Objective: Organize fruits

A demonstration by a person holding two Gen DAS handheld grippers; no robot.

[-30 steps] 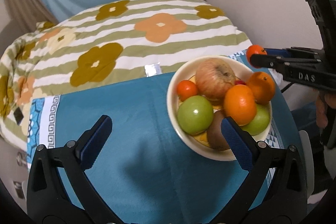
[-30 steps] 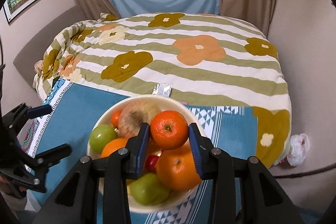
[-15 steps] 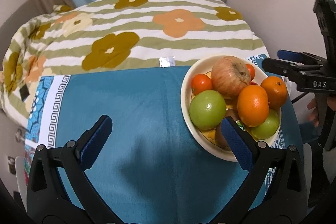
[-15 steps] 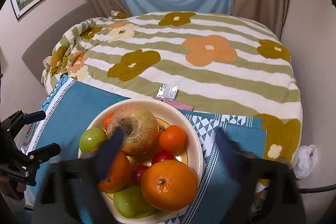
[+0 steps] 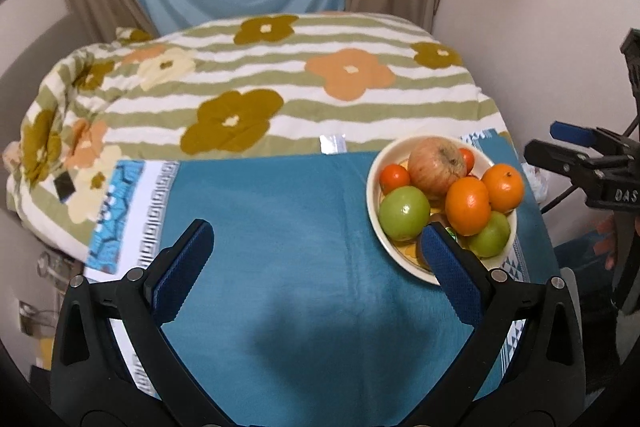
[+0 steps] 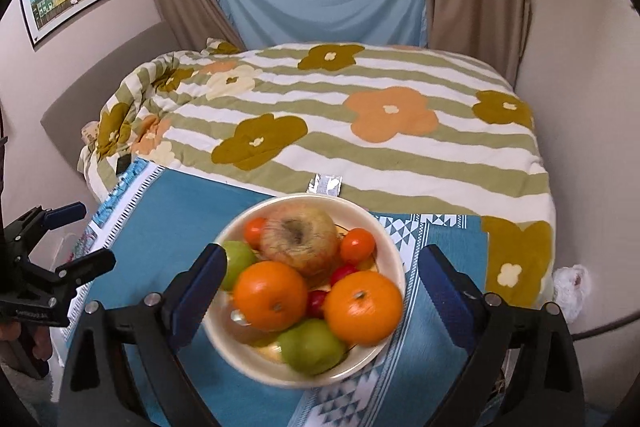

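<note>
The right gripper point(image 6: 320, 279) is now spread empty; the small orange point(image 6: 357, 245) has been released into the bowl point(image 6: 394, 255); the left gripper point(image 5: 316, 251) is held apart, empty; filling looks done.

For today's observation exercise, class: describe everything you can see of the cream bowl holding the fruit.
The bowl is round, shallow and cream-coloured, smooth and glossy like ceramic, with a yellow pattern showing on its inner floor. It sits upright on the teal cloth, near the patterned edge beside the floral blanket. It is heaped with fruit: a large blotchy apple, two oranges, green apples and several small red and orange fruits. Nothing grips it; the right gripper hangs open above it.
</note>
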